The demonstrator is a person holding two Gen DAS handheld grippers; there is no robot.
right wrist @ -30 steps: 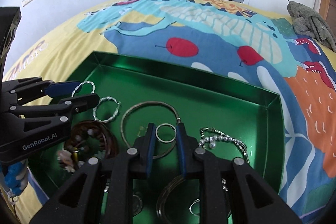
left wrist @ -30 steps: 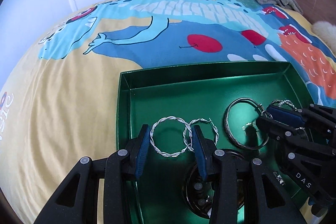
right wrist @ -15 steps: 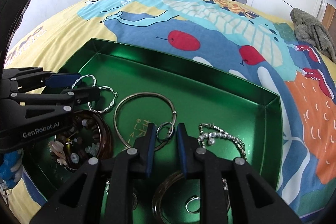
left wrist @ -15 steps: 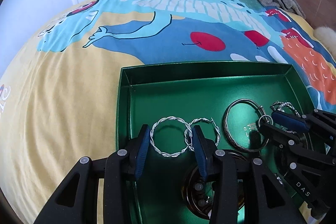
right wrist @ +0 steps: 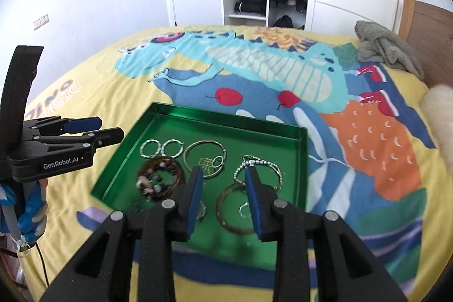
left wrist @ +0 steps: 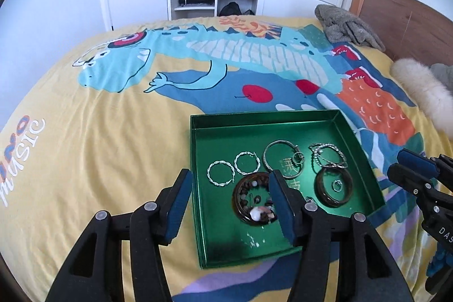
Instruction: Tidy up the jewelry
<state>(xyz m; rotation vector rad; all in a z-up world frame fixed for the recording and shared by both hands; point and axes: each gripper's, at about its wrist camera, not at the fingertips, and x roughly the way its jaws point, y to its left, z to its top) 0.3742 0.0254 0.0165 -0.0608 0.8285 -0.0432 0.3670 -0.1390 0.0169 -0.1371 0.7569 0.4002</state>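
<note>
Green tray (left wrist: 198, 160) lower centre of frame on dinosaur bedspread (left wrist: 85, 160), holding two twisted silver hoops (left wrist: 221, 173), large bangle (left wrist: 279, 160), beaded bracelet (left wrist: 254, 197), chain (left wrist: 328, 156). Left gripper (left wrist: 230, 203) spread wide, empty, above tray's near-left edge. Right gripper (right wrist: 223, 194) likewise spread, gripping nothing.

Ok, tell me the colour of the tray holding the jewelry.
The tray is shiny metallic green, inside and out; it shows best in the left wrist view.
</note>
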